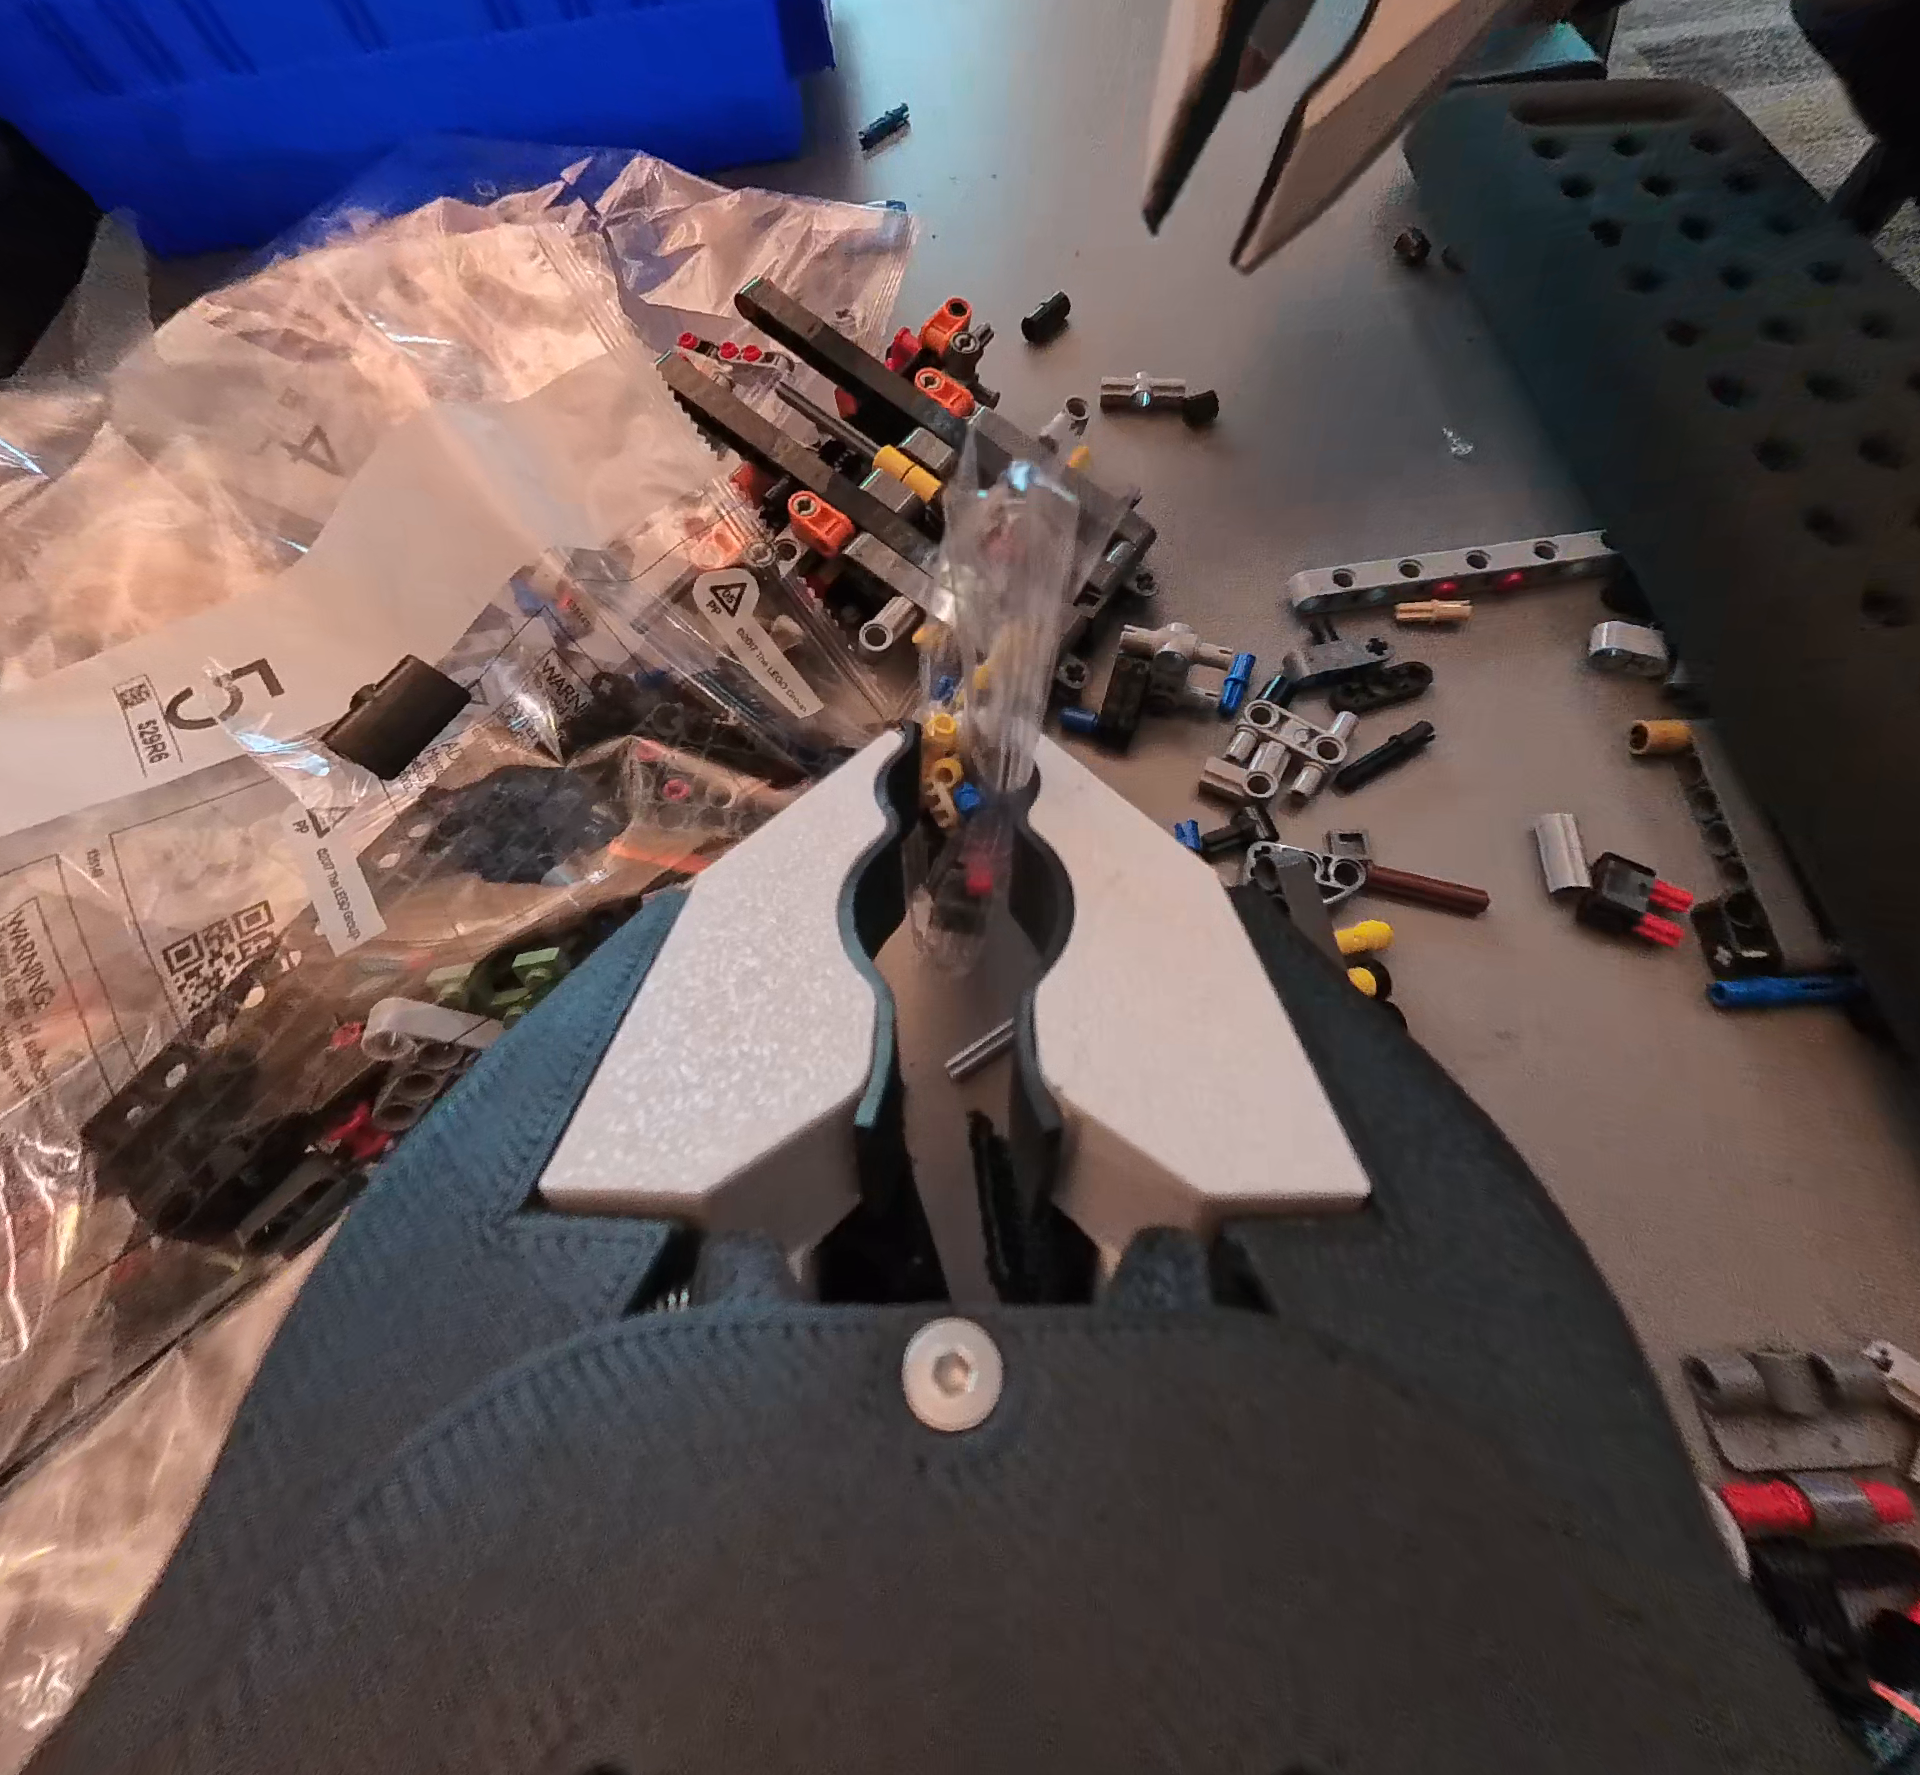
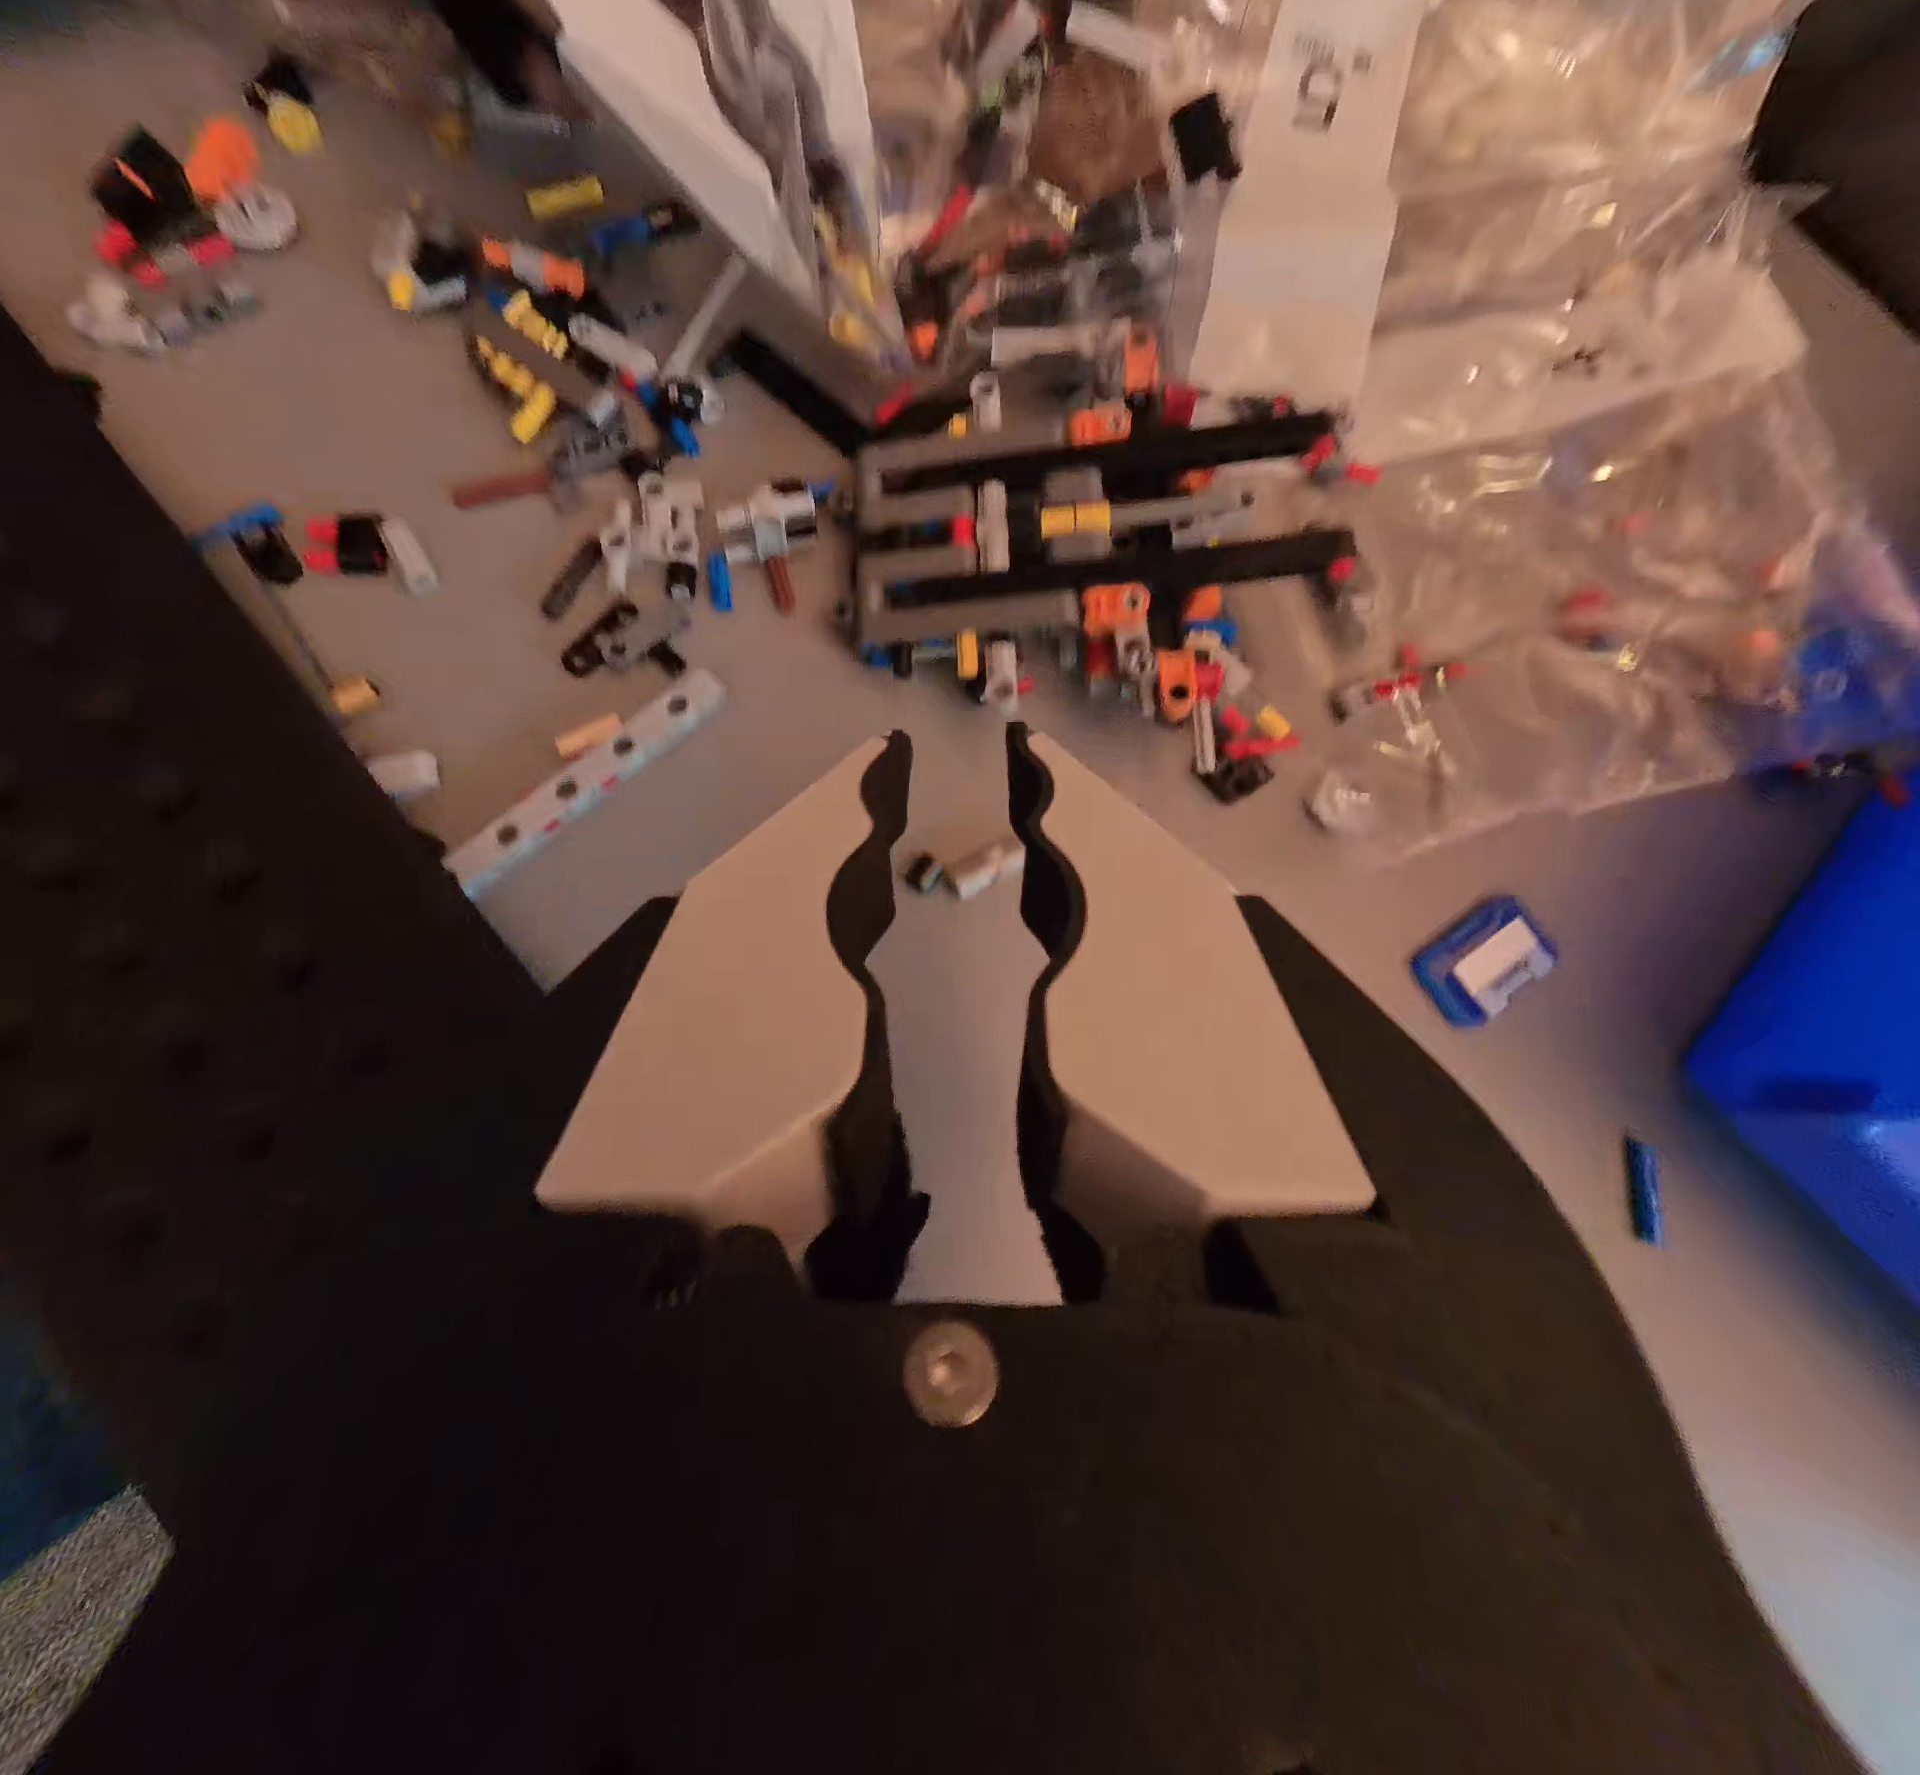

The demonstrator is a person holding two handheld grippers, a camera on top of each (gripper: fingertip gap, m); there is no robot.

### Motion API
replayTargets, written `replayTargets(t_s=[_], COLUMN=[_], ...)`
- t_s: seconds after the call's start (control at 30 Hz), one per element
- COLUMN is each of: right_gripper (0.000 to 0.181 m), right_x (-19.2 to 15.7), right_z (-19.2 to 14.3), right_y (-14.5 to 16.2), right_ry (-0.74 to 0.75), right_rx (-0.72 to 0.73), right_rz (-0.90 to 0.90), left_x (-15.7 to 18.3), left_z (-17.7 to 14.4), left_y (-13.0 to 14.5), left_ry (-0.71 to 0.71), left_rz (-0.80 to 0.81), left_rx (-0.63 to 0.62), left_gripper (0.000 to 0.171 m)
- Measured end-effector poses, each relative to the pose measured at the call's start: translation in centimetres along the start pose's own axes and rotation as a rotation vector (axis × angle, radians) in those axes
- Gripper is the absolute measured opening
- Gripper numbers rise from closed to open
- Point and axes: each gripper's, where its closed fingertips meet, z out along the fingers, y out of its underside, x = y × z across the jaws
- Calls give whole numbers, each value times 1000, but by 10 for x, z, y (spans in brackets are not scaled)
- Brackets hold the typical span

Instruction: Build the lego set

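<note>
While pinched, small bag (image 1: 982, 686) — clear, crumpled

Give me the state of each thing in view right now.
Left hand-held gripper: shut on small bag.
Small bag: clear, pinched, standing up, small pins inside.
Right hand-held gripper: open, empty, above the table.
Frame: partly built, lying flat.
Big bags: lying flat, parts inside.
Loose parts: scattered on table.

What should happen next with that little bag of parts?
Probably bring the right tool over to grip the bag's free top end. The left tool pinches the small clear bag upright with pins inside, while the right tool hangs open and empty above the table.
</note>
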Motion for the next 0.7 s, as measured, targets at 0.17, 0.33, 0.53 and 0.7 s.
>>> replayTargets(t_s=[0.17,0.33,0.53,0.7], right_gripper=[17,18,10,5], right_x=[3,10,21,21], right_z=[15,32,42,42], right_y=[25,28,34,34], right_ry=[17,30,47,40], right_rx=[-74,-96,-160,-152], right_rz=[14,-1,6,16], left_x=[0,0,0,0], left_z=[0,0,1,1], left_y=[0,1,1,2], left_ry=[-2,-1,1,0], left_rz=[-2,-4,-2,1], left_rx=[0,-2,-7,-10], left_gripper=[12,12,12,12])
